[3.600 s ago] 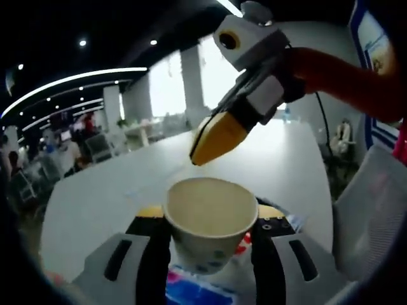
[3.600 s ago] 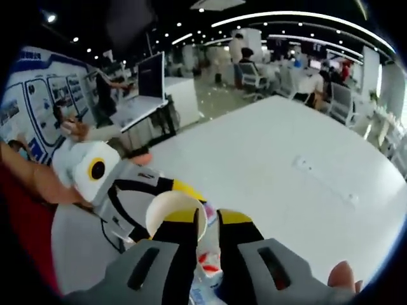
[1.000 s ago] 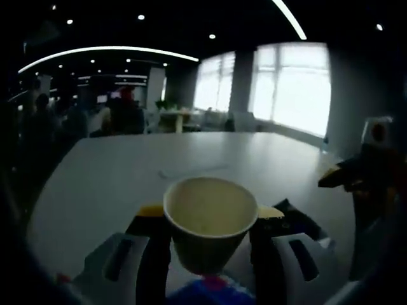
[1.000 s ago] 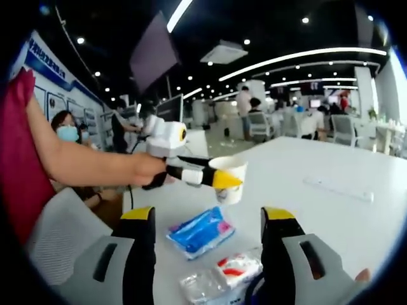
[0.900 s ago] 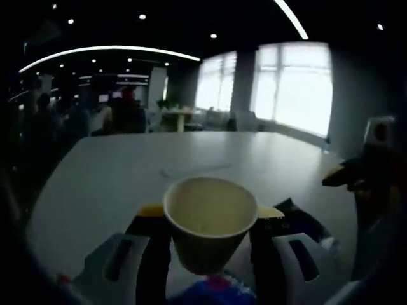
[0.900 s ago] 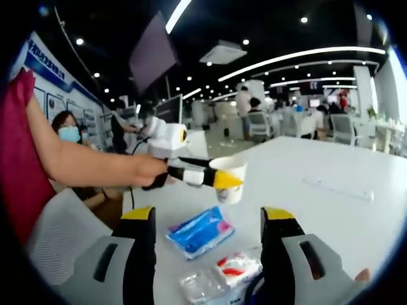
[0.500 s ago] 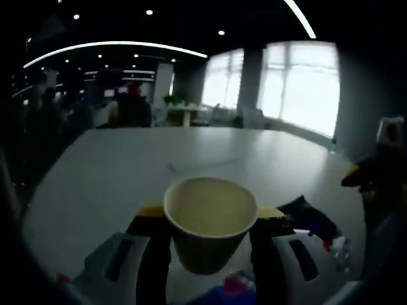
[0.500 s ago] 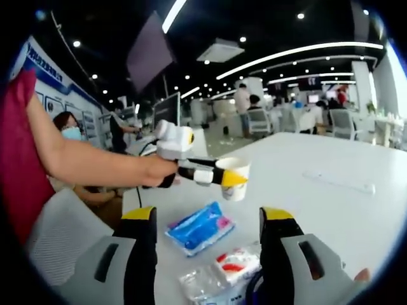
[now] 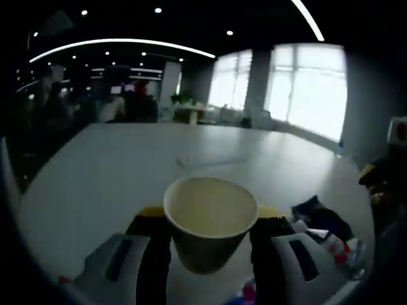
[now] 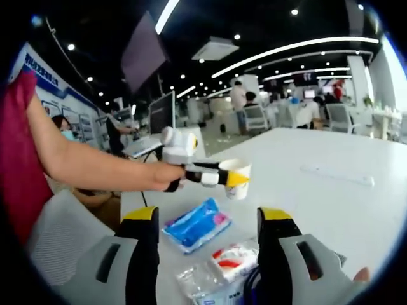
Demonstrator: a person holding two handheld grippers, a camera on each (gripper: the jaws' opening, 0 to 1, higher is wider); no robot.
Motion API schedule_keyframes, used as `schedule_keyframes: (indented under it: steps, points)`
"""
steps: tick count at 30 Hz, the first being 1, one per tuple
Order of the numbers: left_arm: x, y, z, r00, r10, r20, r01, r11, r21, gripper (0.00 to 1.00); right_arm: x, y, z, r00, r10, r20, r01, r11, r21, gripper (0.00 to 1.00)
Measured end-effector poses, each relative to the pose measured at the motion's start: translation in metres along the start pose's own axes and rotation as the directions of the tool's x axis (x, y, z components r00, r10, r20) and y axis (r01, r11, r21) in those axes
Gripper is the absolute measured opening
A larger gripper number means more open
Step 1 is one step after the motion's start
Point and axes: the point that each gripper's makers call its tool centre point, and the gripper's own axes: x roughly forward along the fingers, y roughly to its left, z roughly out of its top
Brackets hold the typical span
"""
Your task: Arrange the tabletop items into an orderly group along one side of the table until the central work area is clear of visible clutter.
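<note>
A white paper cup (image 9: pixel 210 222) sits upright between the yellow-tipped jaws of my left gripper (image 9: pixel 208 215), which is shut on it and holds it above the white table (image 9: pixel 108 171). In the right gripper view the same cup (image 10: pixel 237 178) hangs in the left gripper (image 10: pixel 224 175), held out by a person's hand. My right gripper (image 10: pixel 210 244) stands open with nothing between its jaws. Below it lie a blue packet (image 10: pixel 196 225) and a clear packet with red and white inside (image 10: pixel 219 265). Dark and clear packets (image 9: pixel 321 222) lie to the cup's right.
A long thin white strip (image 10: pixel 337 176) lies farther out on the table (image 10: pixel 356 210). A grey chair back (image 10: pixel 60 238) stands at the left beside the person's arm (image 10: pixel 89 166). Desks, chairs and people fill the room behind.
The left gripper with the cup has drifted slightly farther out over the table, away from the person. The right gripper stays open over the packets.
</note>
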Motion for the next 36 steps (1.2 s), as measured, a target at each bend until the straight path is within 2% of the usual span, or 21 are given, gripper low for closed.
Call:
schedule_keyframes:
  steps: [7, 12, 15, 20, 27, 36]
  points:
    - [0.004, 0.006, -0.013, 1.000, 0.019, -0.016, -0.019, 1.000, -0.008, 0.46, 0.000, -0.003, -0.001, 1.000, -0.009, -0.003, 0.009, 1.000, 0.004, 0.62]
    - [0.004, 0.011, -0.013, 0.999, 0.040, 0.002, -0.040, 0.999, 0.008, 0.46, -0.001, -0.006, -0.001, 1.000, -0.015, -0.001, 0.015, 1.000, 0.009, 0.61]
    - [0.006, 0.013, -0.019, 0.999, 0.043, -0.009, -0.043, 0.999, 0.009, 0.46, -0.002, -0.007, -0.001, 1.000, -0.016, -0.001, 0.016, 1.000, 0.012, 0.61]
    - [0.006, 0.012, -0.019, 0.999, 0.049, 0.007, -0.049, 0.999, -0.005, 0.47, -0.001, -0.007, -0.003, 1.000, -0.017, -0.006, 0.017, 1.000, 0.016, 0.60]
    - [0.003, 0.010, -0.023, 0.999, 0.050, -0.002, -0.050, 0.999, 0.009, 0.47, -0.001, -0.008, -0.002, 1.000, -0.018, 0.000, 0.018, 1.000, 0.020, 0.59]
    - [0.003, 0.008, -0.028, 0.998, 0.052, -0.034, -0.052, 0.999, 0.012, 0.47, -0.003, -0.007, -0.003, 1.000, -0.018, -0.003, 0.018, 1.000, 0.021, 0.59]
